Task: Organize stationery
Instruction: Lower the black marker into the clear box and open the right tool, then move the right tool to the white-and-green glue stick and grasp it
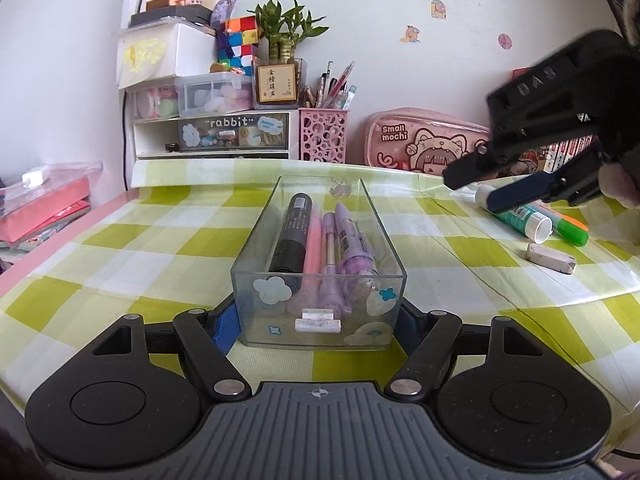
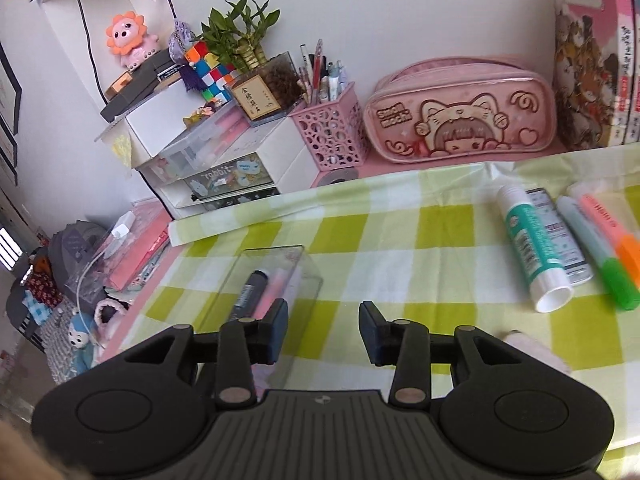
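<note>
Left wrist: right gripper (image 1: 486, 188) angled down, seemingly empty.

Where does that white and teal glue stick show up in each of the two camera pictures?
Left wrist view: glue stick lies far right on the checked cloth, partly behind the right gripper.
Right wrist view: glue stick lies upper right, beside the highlighters.
Shared landmark: the pink cat pencil case against the wall.

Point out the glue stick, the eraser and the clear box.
glue stick (image 2: 530, 246): right wrist view, teal label mid-barrel.
eraser (image 1: 550, 258): left wrist view, top face.
clear box (image 1: 320, 316): left wrist view, near end wall.
</note>
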Motion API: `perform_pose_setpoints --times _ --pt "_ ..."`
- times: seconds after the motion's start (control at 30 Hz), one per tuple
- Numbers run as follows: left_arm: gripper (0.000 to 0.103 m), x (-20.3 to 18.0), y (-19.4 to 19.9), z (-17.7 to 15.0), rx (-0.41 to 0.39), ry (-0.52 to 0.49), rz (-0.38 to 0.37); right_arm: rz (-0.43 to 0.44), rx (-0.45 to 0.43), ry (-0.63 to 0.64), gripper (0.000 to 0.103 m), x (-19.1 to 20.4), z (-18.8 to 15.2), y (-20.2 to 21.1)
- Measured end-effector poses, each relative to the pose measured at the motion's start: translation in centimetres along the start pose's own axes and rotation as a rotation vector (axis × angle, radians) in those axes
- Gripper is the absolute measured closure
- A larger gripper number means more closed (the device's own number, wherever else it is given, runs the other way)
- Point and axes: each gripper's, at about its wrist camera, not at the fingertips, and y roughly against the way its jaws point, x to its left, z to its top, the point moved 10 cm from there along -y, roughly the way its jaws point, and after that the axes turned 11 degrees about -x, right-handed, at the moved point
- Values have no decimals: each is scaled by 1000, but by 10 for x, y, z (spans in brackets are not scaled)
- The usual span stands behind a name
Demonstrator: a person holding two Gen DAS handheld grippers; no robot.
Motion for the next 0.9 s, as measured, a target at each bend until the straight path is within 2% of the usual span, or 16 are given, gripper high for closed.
perform_pose_setpoints --times 0.3,0.5,0.9 --pt "30 1 -1 1 25 4 -5 -173 -92 108 37 -72 -1 34" --pt "30 -1 -4 2 38 -1 2 -228 -148 106 29 -111 -1 51" --pt "29 -6 -15 5 67 0 8 -269 -133 130 27 -153 -18 57"
